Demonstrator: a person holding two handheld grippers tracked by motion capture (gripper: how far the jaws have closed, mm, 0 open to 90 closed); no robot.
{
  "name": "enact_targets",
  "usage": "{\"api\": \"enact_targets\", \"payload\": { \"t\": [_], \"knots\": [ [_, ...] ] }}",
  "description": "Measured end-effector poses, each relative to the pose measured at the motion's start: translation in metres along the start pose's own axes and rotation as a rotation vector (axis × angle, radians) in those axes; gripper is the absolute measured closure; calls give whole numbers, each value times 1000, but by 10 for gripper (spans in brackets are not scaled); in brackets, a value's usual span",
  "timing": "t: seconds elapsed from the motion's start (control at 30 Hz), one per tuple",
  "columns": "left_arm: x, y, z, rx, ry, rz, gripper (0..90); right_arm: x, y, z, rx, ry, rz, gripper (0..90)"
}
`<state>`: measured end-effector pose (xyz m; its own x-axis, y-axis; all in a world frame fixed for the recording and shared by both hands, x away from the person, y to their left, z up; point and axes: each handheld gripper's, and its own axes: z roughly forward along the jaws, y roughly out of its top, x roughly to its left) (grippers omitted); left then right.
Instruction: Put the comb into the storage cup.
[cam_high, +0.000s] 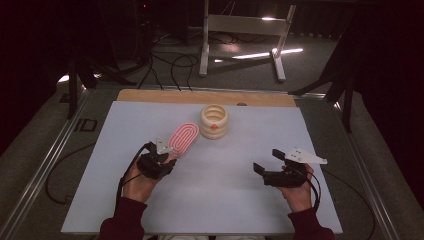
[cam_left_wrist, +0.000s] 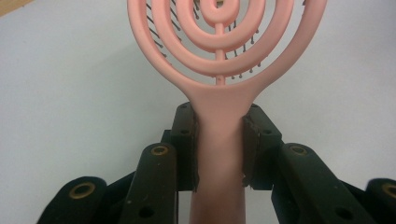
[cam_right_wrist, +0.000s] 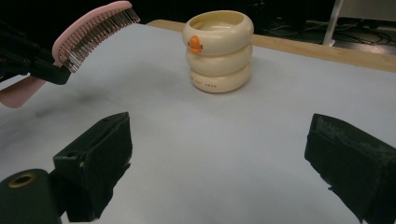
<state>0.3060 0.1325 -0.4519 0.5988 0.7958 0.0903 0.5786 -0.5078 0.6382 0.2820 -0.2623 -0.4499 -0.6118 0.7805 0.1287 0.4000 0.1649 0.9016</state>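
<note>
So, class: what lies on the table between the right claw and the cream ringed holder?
Nothing: the right gripper view shows bare blue mat between the open right claw and the holder.

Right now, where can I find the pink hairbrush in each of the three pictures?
High view: the pink hairbrush is left of centre, held by the left gripper.
Left gripper view: top centre, handle clamped between the jaws.
Right gripper view: upper left corner, bristles down.
Shared landmark: the cream ringed cup, beside the brush head.

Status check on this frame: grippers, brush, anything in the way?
Left gripper shut on pink hairbrush handle, brush lifted. Right gripper open, empty. Cream cup just beyond brush head.
</note>
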Motion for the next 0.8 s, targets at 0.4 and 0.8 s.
{"api": "enact_targets", "payload": {
  "t": [0.4, 0.8],
  "knots": [
    [-6, 2, 0, -20, 8, 14, 706, 10, 21, 18, 29, 28, 0, 73],
    [-13, 3, 1, -30, 12, 40, 705, 20, 37, 32, 49, 78, 30, 70]
  ]
}}
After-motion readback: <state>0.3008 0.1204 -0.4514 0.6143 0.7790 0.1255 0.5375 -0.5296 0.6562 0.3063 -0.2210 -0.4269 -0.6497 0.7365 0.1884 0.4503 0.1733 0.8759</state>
